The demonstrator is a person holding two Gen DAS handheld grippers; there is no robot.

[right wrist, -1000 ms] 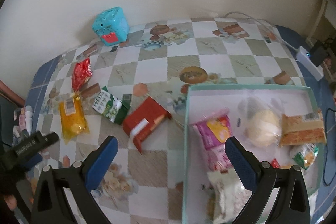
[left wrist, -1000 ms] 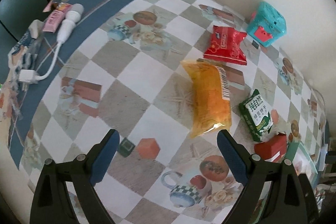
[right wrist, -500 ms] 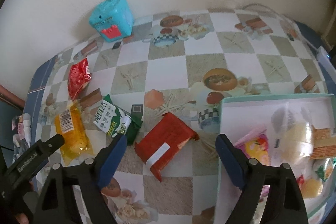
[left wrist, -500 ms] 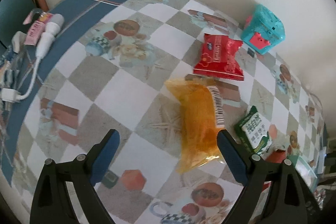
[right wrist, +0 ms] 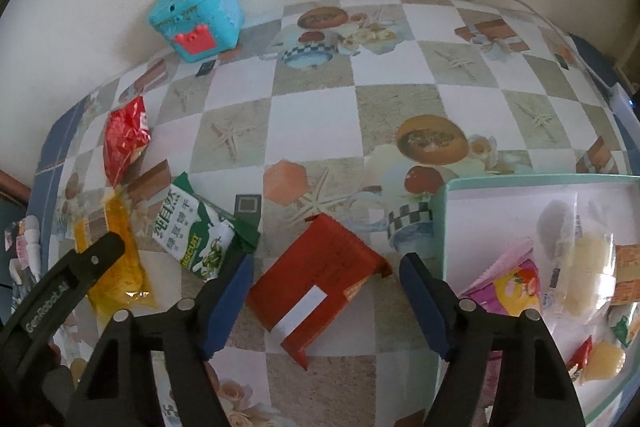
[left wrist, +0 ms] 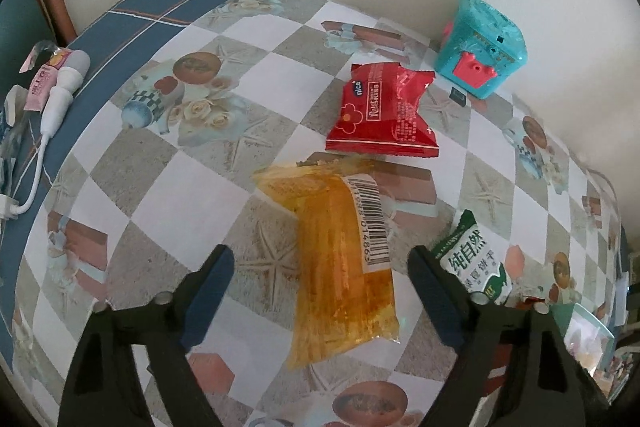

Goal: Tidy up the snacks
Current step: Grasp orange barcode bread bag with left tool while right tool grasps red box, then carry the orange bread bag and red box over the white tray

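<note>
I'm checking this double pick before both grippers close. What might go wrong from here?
1. The left gripper is closing around the slippery yellow packet; its right finger sits close to the green biscuit bag and may snag it.
2. The right gripper is closing around the red box, which lies skewed between the fingers and may twist or slip out.
3. That box lies near the tray, so the right finger could catch its wall.
</note>
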